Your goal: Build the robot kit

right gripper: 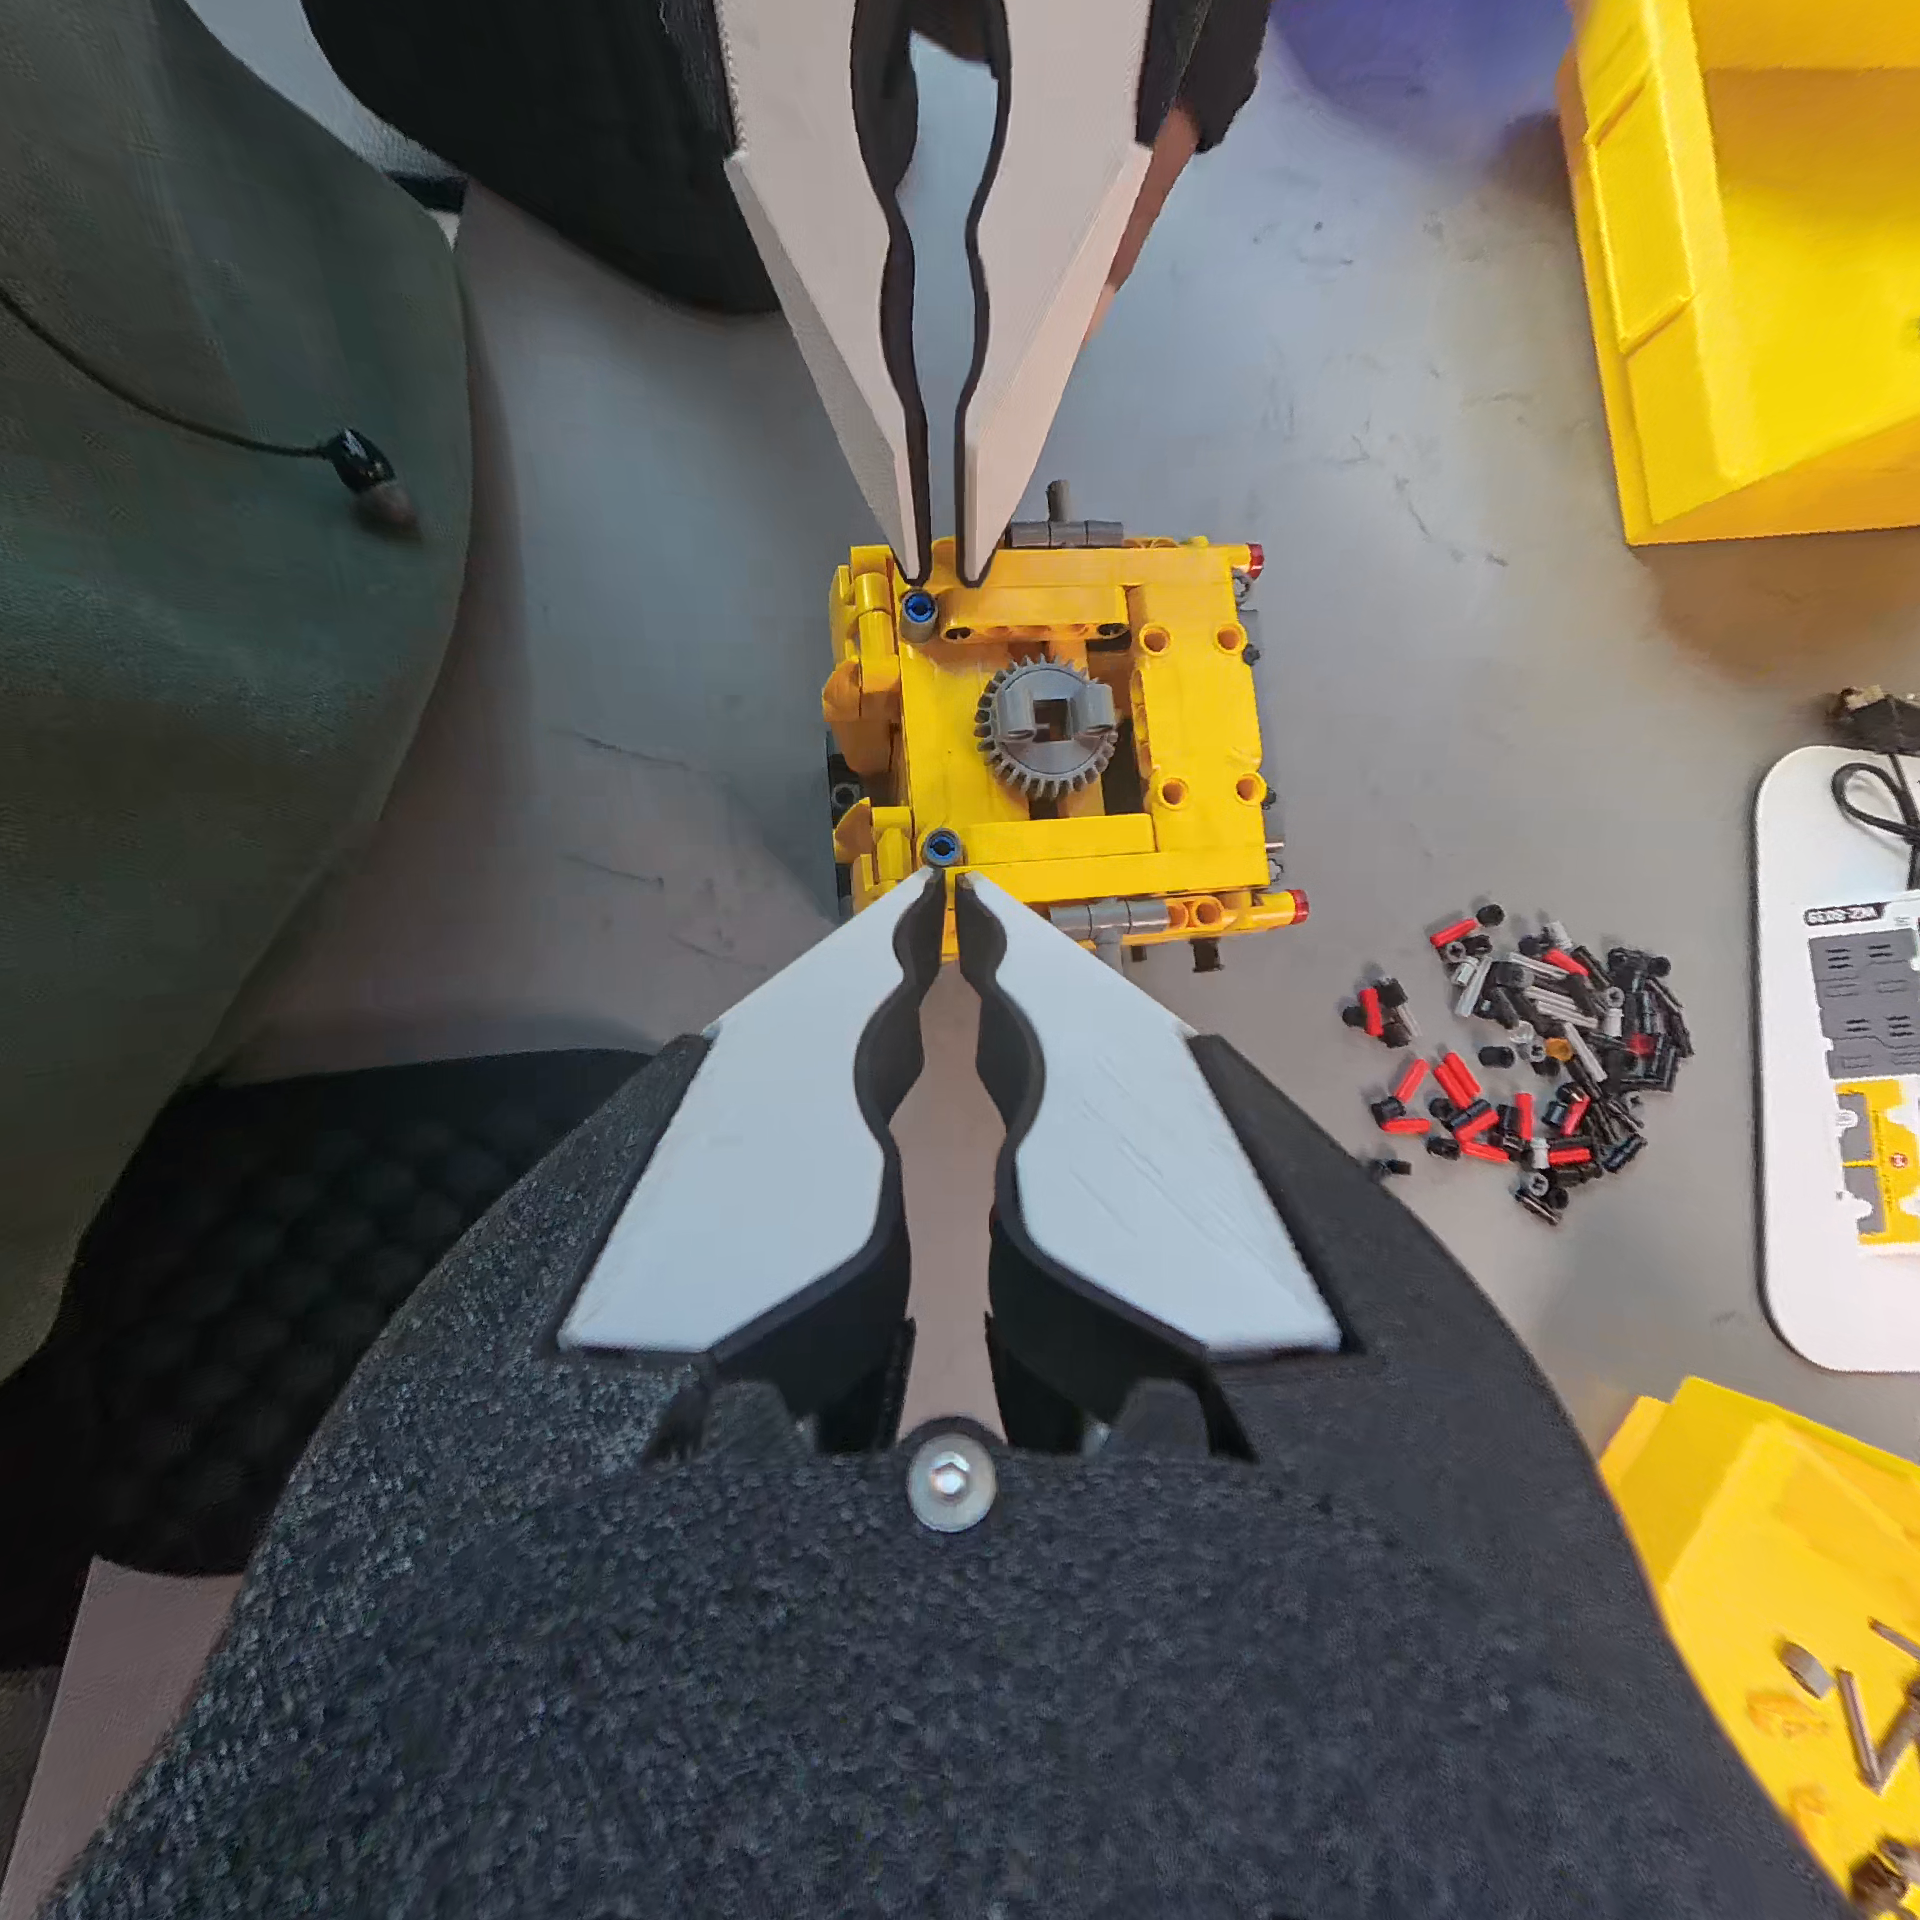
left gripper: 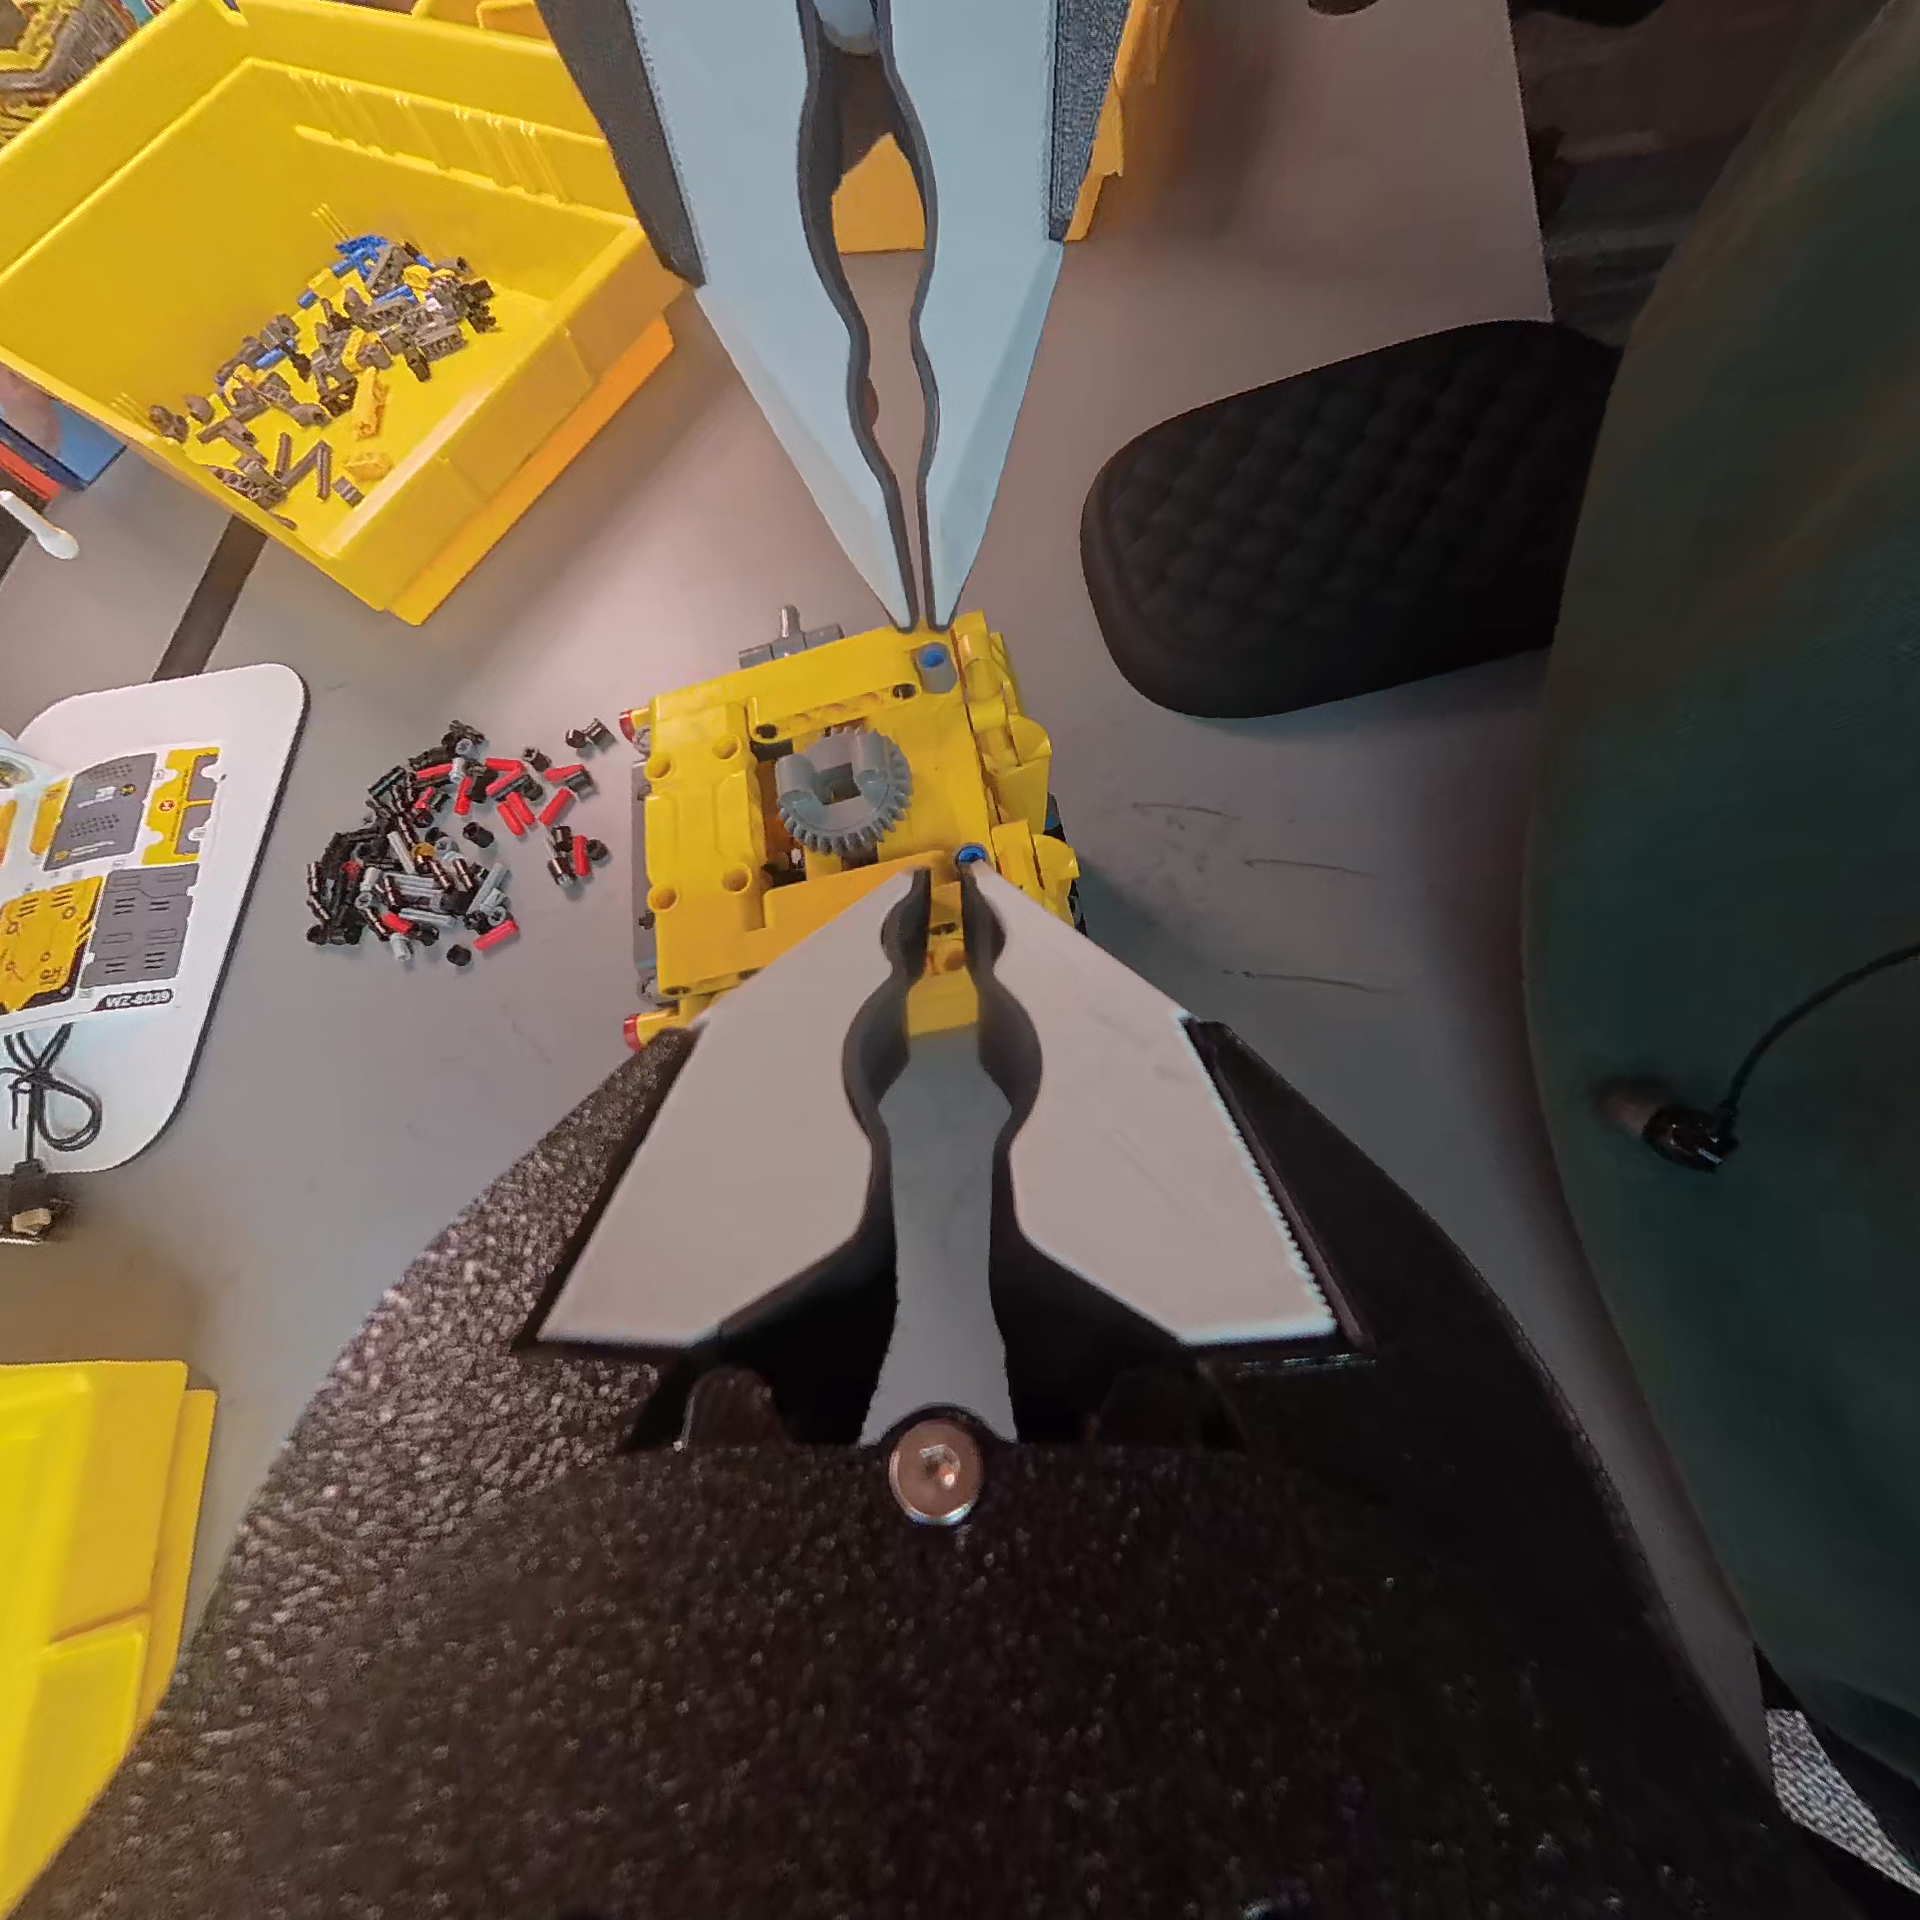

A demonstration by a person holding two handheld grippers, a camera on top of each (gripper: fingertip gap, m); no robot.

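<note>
A yellow brick model [left gripper: 717, 831] with a grey gear [left gripper: 844, 795] on top stands on the grey table. My left gripper [left gripper: 940, 881] is closed down on the model's near edge, beside a blue pin [left gripper: 968, 854]. My right gripper [left gripper: 925, 625] comes in from the opposite side and pinches the far edge next to another blue pin [left gripper: 932, 657]. In the right wrist view the model [right gripper: 1195, 717] and gear [right gripper: 1044, 727] show again, with my right gripper [right gripper: 948, 881] on the near edge and my left gripper [right gripper: 942, 577] on the far edge.
A pile of small black, red and grey pins [left gripper: 457, 842] [right gripper: 1527, 1049] lies beside the model. Yellow bins [left gripper: 156, 239] [right gripper: 1766, 260] stand around, one holding small parts. A white sheet [left gripper: 125, 894] lies nearby. A black quilted armrest [left gripper: 1340, 520] and a person's green garment [left gripper: 1766, 831] border the table. Some 6 cm of space lies between my two pairs of fingers.
</note>
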